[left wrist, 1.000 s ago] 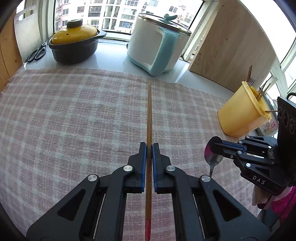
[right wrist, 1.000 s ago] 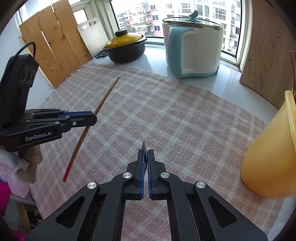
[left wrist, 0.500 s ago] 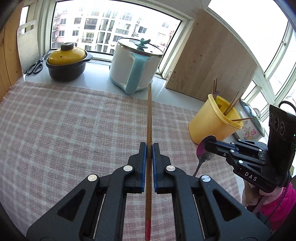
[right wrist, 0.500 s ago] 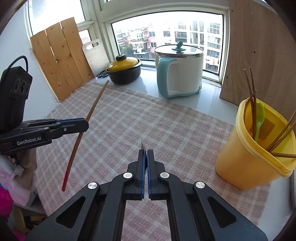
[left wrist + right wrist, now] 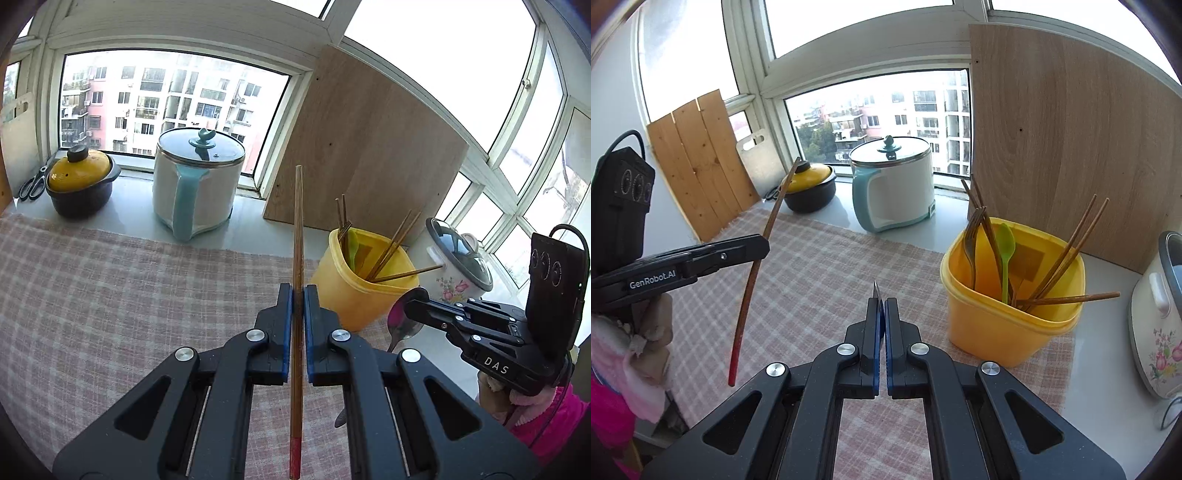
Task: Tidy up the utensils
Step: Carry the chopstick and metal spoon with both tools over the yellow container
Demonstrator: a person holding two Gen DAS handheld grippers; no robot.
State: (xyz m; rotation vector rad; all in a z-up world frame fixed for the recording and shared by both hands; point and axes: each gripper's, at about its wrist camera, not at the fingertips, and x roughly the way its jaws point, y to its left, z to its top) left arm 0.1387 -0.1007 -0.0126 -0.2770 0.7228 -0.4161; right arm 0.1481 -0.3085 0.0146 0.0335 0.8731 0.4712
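A long wooden chopstick (image 5: 297, 221) with a red end is clamped between the pads of my left gripper (image 5: 298, 291), which is shut on it. From the right wrist view that chopstick (image 5: 753, 280) hangs slanted in the left gripper (image 5: 764, 247), above the cloth. My right gripper (image 5: 881, 302) is shut on a metal spoon (image 5: 402, 325), of which only a thin edge (image 5: 876, 290) pokes out between its pads. A yellow tub (image 5: 1008, 325) holding several chopsticks, a fork and a green spoon (image 5: 1005, 243) stands just right of both grippers.
A pink checked cloth (image 5: 110, 295) covers the counter. On the windowsill stand a white and teal pot (image 5: 197, 184), a black pot with a yellow lid (image 5: 79, 184) and scissors (image 5: 31, 182). A wood board (image 5: 362, 155) leans behind the tub, with a floral rice cooker (image 5: 1160, 325) to its right.
Both grippers have risen off the cloth and swung right toward the yellow tub, which now shows in full. Each keeps its grip, on the chopstick and the spoon.
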